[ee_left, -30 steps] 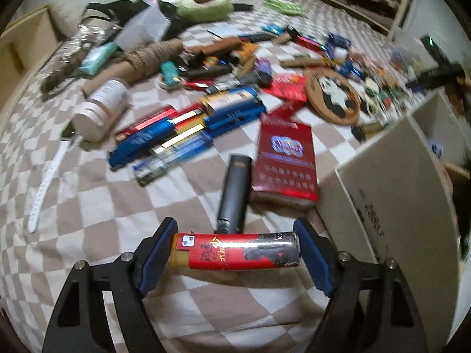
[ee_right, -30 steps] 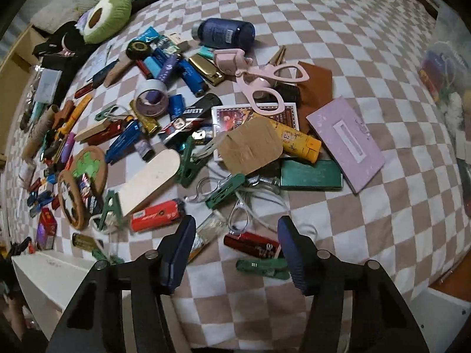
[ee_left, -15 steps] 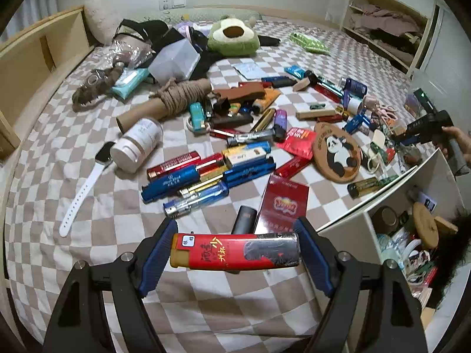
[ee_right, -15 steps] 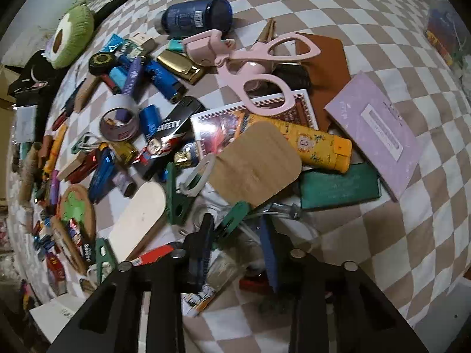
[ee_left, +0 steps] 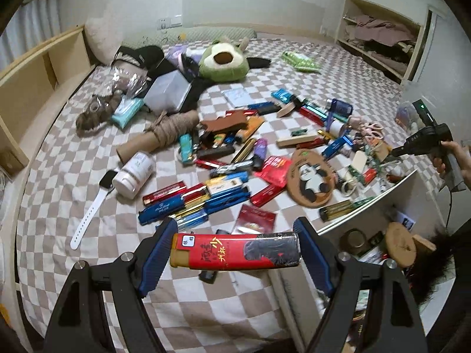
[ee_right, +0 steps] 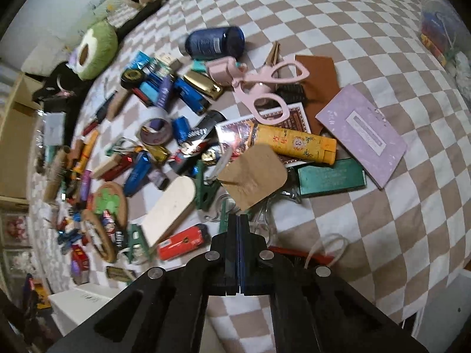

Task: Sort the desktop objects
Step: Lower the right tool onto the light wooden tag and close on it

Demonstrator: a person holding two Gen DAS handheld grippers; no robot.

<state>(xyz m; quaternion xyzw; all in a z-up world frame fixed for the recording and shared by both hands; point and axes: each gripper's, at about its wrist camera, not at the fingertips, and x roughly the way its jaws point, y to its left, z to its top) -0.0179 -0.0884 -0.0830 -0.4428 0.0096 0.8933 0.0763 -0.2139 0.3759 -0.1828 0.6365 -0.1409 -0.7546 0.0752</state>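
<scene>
Fingers of the right gripper (ee_right: 234,226) are now closing fully together low over the pile on the bed (ee_right: 382,191), where a second ago they were standing wide apart; whether anything thin is pinched between them cannot be told. Left gripper (ee_left: 235,250) fingers are staying clamped endwise on the red lighter (ee_left: 235,251), which is now riding higher above the bed, with the white storage box (ee_left: 382,229) at about 3 o'clock of it. Judging by this, the lighter is heading for the box while the right is attempting another pick.
</scene>
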